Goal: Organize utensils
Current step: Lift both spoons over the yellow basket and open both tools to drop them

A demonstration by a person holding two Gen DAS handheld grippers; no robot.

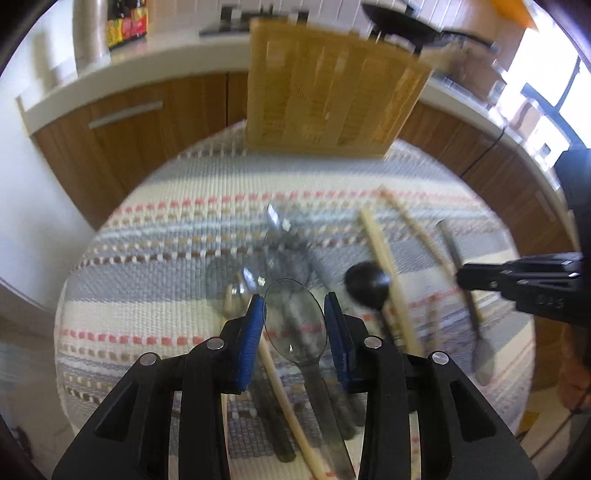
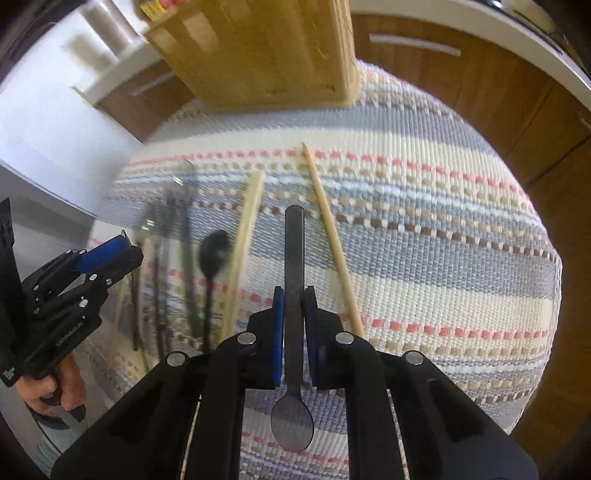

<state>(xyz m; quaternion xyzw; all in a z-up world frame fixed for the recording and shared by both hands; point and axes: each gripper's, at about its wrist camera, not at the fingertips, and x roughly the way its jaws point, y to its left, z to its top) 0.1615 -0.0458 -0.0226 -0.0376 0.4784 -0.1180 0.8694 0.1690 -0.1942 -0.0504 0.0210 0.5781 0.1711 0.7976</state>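
Note:
My left gripper is shut on a clear smoky plastic spoon, its bowl between the blue pads, above the striped mat. My right gripper is shut on the handle of a grey spoon, whose bowl points back toward the camera. A black spoon lies on the mat among wooden chopsticks and other clear utensils. The black spoon and chopsticks also show in the right wrist view. A bamboo organizer tray stands at the mat's far edge.
The right gripper shows in the left wrist view at the right edge; the left gripper shows in the right wrist view at the left. Wooden cabinets and a white counter with bottles lie beyond the table.

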